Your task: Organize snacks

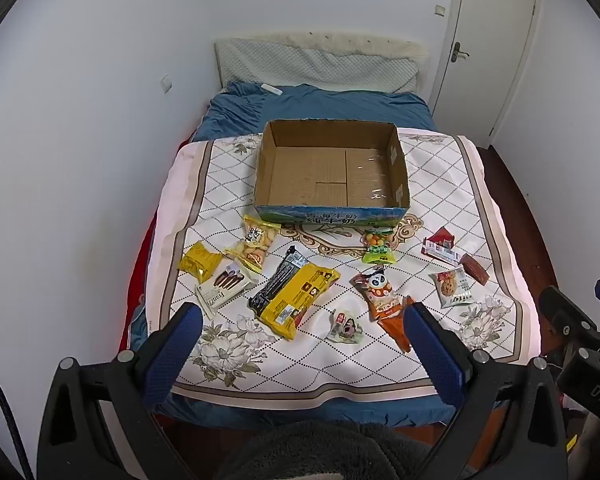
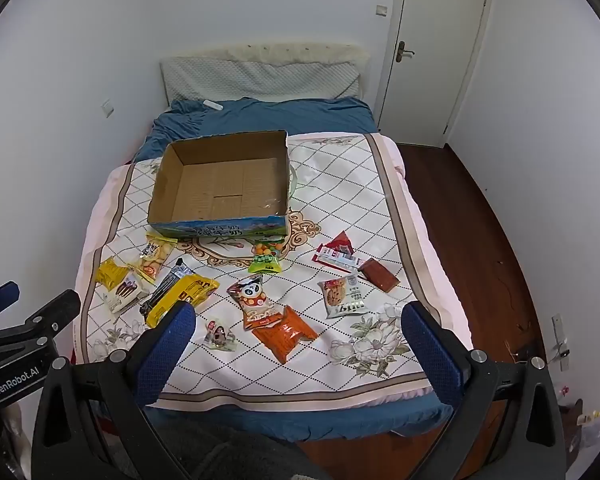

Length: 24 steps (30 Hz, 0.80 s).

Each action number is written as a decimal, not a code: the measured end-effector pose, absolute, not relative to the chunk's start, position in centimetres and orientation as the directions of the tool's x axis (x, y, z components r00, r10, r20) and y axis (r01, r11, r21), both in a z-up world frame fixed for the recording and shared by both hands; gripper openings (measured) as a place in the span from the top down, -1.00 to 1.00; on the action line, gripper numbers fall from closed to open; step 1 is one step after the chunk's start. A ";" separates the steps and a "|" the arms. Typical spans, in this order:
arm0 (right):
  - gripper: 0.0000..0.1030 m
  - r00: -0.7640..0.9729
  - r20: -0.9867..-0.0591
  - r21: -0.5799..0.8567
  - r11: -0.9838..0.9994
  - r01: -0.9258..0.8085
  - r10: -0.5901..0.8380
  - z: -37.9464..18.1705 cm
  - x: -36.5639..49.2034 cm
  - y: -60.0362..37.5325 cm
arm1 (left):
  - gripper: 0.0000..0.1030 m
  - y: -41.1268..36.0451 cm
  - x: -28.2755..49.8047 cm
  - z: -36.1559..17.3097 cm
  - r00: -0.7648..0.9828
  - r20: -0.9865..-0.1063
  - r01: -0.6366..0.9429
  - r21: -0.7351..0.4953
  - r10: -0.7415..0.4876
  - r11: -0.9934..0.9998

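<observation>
An empty cardboard box [image 1: 396,184] [image 2: 168,188] stands on the patterned bed cover. Several snack packs lie in front of it: a large yellow bag [image 1: 298,300] [image 2: 180,294], a black bar [image 1: 278,280], a panda pack [image 1: 376,288] [image 2: 252,298], an orange pack [image 2: 286,334], a green candy bag [image 1: 378,246] [image 2: 265,258], a cookie pack [image 1: 454,286] [image 2: 344,294], a brown bar [image 2: 380,275], and a red-white pack [image 1: 440,246]. My left gripper [image 1: 304,354] and right gripper [image 2: 300,354] hover open and empty above the bed's near edge.
The bed has a white wall on the left and wooden floor [image 2: 480,240] on the right. A closed white door [image 2: 432,52] stands at the far right. A pillow [image 1: 312,64] leans at the headboard. Small packs [image 1: 220,276] lie at the left.
</observation>
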State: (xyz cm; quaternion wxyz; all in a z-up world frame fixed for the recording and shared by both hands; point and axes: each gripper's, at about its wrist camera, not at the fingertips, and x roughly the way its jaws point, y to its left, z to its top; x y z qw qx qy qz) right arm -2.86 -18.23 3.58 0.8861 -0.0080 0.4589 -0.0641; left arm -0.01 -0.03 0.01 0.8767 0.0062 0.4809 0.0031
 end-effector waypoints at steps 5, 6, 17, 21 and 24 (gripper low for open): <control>-1.00 0.567 -0.814 -0.078 0.991 0.107 -0.125 3.5 -2.7 -18.2 | -1.00 -0.2 -0.1 0.0 0.535 -0.845 0.003 0.007 0.004 1.000; -1.00 0.566 -0.815 -0.078 0.991 0.109 -0.126 3.5 -2.8 -18.3 | -1.00 -0.3 -0.1 0.0 0.534 -0.845 0.005 0.007 0.003 1.000; -1.00 0.561 -0.819 -0.071 0.991 0.112 -0.122 3.3 -3.1 -18.3 | -1.00 -0.8 -0.1 -0.4 0.523 -0.852 0.025 0.002 -0.011 1.000; -1.00 0.560 -0.820 -0.071 0.991 0.114 -0.123 3.4 -3.1 -18.3 | -1.00 -0.9 -0.1 -0.4 0.524 -0.851 0.023 0.003 -0.010 1.000; -1.00 0.559 -0.820 -0.069 0.991 0.116 -0.122 3.4 -3.2 -18.3 | -1.00 -0.8 -0.1 -0.3 0.523 -0.852 0.026 0.002 -0.012 1.000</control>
